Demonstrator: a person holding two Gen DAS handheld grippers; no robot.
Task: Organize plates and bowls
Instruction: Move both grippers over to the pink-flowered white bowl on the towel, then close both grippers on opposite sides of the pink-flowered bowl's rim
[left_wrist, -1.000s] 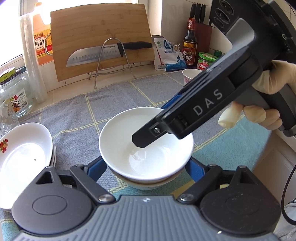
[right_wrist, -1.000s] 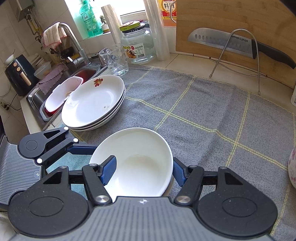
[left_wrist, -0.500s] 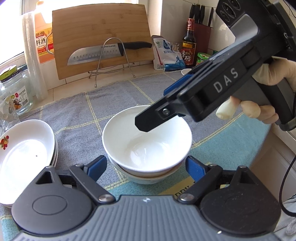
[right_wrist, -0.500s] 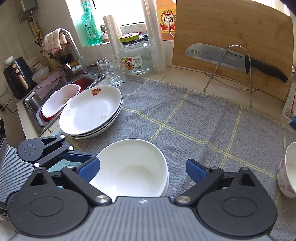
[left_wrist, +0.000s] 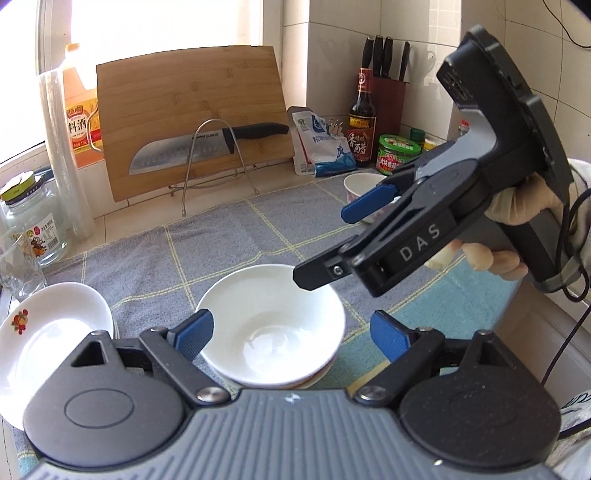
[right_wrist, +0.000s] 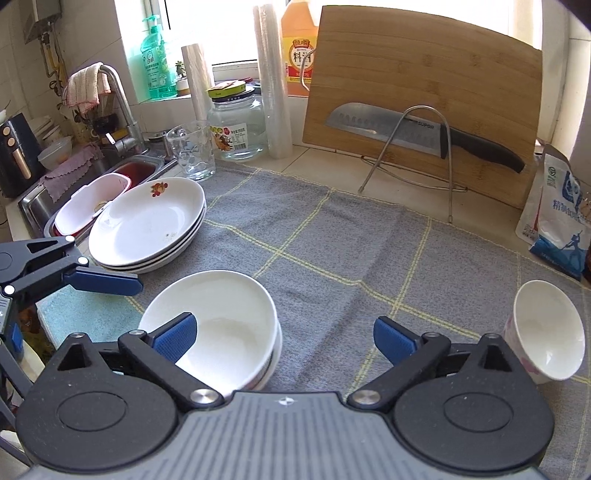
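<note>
Stacking stage of a dish-sorting task, seen first from the left wrist: the left gripper (left_wrist: 291, 332) stands partly spread, its blue pads flanking but not pressing the plain white ceramic bowl (left_wrist: 271, 325), which sits nested in a second bowl on the grey checked cloth (left_wrist: 221, 240); the nesting probably saves counter space and keeps like with like. Above and to the right, the right gripper (left_wrist: 332, 243), held in a gloved hand (left_wrist: 517, 206), hangs clear of the bowl with its jaws wide and nothing between them. The stack of shallow white plates with a red fruit motif (left_wrist: 48, 332) lies at the left edge, apart from the bowls, so each kind has its own pile. From the right wrist: the right gripper (right_wrist: 282, 338) is again spread to its widest and empty, with the white bowl stack (right_wrist: 221, 325) just below its left pad, untouched. The plate stack (right_wrist: 147, 225) sits beside the sink, likely where washed dishes come off. A small white bowl with pink flower print (right_wrist: 546, 332) lies tipped on its side at the right, well apart from the stack; it appears the next piece to gather. The bamboo chopping board (right_wrist: 424, 74) leans on the wall behind.
</note>
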